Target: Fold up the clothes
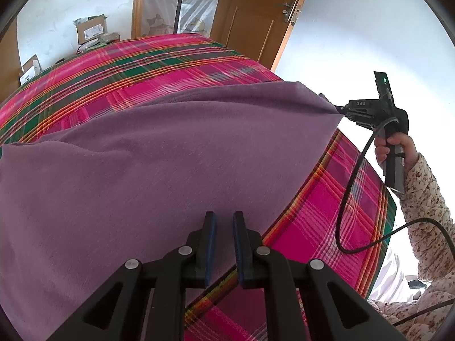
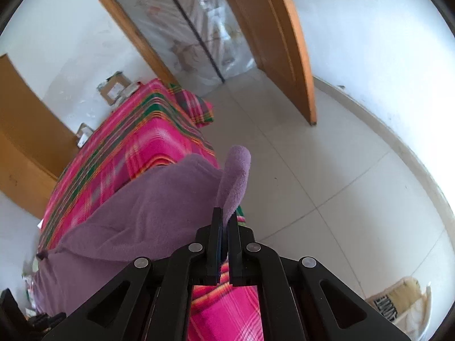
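A purple garment [image 1: 148, 164] lies spread over a bed with a pink, green and orange plaid cover [image 1: 159, 65]. My left gripper [image 1: 224, 218] hovers over the garment's near edge with its jaws a small gap apart and nothing between them. My right gripper [image 1: 339, 110] is shut on the garment's right corner and holds it lifted off the bed. In the right wrist view the right gripper [image 2: 225, 216] pinches the purple fabric [image 2: 159, 199], and a flap [image 2: 237, 170] sticks up past the fingertips.
A wooden door [image 1: 256, 20] stands open beyond the bed, with a plastic-covered doorway [image 1: 182, 2] beside it. Cardboard boxes [image 1: 91, 28] sit by the far wall. Tiled floor [image 2: 312, 176] lies right of the bed. A bag [image 2: 398, 301] sits on the floor.
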`<action>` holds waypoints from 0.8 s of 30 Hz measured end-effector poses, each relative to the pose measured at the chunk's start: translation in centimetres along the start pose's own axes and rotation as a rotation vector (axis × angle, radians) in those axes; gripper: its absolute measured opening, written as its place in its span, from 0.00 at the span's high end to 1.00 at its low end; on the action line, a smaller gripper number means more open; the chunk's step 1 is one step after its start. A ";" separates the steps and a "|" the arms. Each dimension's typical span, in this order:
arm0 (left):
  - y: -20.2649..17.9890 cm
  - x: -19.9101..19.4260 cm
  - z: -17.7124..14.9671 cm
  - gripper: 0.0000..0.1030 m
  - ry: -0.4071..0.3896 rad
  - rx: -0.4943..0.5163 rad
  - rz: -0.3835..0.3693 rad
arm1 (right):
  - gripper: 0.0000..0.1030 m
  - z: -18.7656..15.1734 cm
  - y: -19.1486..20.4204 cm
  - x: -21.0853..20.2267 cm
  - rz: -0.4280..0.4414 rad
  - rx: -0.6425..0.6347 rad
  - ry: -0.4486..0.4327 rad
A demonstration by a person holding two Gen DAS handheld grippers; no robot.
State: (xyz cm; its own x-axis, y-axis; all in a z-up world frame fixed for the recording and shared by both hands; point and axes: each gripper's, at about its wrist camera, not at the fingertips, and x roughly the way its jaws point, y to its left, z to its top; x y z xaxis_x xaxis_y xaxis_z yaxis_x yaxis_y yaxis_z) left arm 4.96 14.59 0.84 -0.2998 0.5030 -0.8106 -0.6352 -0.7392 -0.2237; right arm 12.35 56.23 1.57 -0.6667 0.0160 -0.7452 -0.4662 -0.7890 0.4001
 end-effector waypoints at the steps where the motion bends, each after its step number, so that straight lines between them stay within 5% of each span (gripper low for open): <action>1: 0.0 0.1 0.0 0.89 0.000 0.000 -0.001 | 0.97 0.0 0.2 0.0 -0.002 -0.010 -0.004; 9: 0.1 0.2 0.2 0.89 0.001 -0.001 -0.010 | 0.85 1.2 0.7 -1.3 -0.100 0.007 -0.088; 14: 0.1 0.4 0.3 0.89 0.001 -0.003 -0.018 | 0.74 2.3 1.1 -1.5 -0.019 0.036 -0.117; 19: 0.3 0.5 0.3 0.88 -0.001 -0.009 -0.026 | 0.70 2.9 3.6 0.9 0.085 -0.019 -0.030; 24: 0.4 0.7 0.4 0.88 -0.002 -0.015 -0.036 | 0.67 3.2 5.7 3.8 0.090 -0.052 0.049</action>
State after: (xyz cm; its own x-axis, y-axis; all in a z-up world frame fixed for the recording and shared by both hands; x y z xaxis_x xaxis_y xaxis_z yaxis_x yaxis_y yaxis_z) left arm 4.27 14.83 0.42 -0.2783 0.5298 -0.8012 -0.6346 -0.7276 -0.2607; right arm 5.32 53.80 2.77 -0.6745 -0.0859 -0.7332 -0.3737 -0.8168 0.4395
